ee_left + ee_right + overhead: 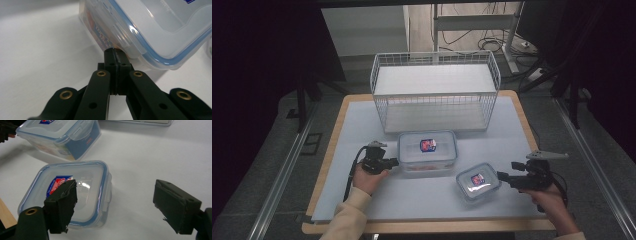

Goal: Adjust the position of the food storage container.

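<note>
L tool closed at big box edge, R tool wide beside small box

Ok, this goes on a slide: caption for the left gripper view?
Shut left gripper nosing against the side of the large clip-lid container on the white table.

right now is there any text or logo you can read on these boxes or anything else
Large container: red and blue lid sticker, lettering too small to read.
Small container: the same kind of sticker, blurred in the right gripper view.
Print on the large container's contents, seen through its side wall in the left gripper view: too blurred to read.
No other text.
</note>
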`<state>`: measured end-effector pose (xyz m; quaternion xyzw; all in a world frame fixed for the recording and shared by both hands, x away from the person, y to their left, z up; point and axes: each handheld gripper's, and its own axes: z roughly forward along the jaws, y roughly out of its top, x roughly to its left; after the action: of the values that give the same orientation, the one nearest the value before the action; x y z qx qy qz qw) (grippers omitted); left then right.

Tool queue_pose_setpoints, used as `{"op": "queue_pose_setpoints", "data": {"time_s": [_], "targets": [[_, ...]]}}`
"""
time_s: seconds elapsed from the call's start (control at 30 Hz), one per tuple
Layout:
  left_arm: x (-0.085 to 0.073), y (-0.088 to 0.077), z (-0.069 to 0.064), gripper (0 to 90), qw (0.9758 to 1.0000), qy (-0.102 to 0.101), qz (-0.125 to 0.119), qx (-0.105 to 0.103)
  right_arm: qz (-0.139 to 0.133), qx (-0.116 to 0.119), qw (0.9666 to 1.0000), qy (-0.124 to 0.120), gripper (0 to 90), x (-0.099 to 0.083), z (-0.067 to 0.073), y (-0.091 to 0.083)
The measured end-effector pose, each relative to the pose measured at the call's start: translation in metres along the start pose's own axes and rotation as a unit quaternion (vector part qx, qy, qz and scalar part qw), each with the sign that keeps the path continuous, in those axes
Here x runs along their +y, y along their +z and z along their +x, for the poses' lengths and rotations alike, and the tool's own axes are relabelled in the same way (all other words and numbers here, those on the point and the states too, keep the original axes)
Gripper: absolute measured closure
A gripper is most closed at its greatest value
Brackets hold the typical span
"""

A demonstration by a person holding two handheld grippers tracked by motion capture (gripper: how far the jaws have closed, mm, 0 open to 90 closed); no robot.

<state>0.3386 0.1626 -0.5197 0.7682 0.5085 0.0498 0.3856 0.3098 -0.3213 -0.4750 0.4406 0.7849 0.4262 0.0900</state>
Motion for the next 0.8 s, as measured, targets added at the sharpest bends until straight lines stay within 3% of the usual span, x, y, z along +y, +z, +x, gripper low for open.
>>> {"op": "queue_pose_setpoints", "data": {"time_s": [0.3, 0.47, 0.6, 0.7, 0.8], "targets": [[0.013, 0.017, -0.007, 90.0, 1.0000, 0.002, 0.003, -0.004, 0.002, 0.001, 1.0000, -0.001, 19.4, -0.001, 0.000, 0.001], [0.013, 0.017, -0.005, 90.0, 1.0000, -0.003, -0.002, -0.006, 0.000, 0.001, 1.0000, 0.000, 19.4, 0.000, 0.000, 0.000], [0.012, 0.009, -0.001, 90.0, 0.9999, -0.008, -0.013, -0.007, -0.006, 0.004, 1.0000, -0.001, 19.3, 0.001, 0.002, 0.000], [0.008, -0.008, 0.004, 89.2, 0.9992, -0.018, -0.033, -0.011, -0.015, 0.010, 0.9998, -0.006, 18.6, 0.004, 0.005, 0.000], [0.006, -0.014, 0.004, 88.5, 0.9990, -0.016, -0.039, -0.011, -0.021, 0.016, 0.9996, -0.009, 18.1, 0.006, 0.008, 0.001]]}}
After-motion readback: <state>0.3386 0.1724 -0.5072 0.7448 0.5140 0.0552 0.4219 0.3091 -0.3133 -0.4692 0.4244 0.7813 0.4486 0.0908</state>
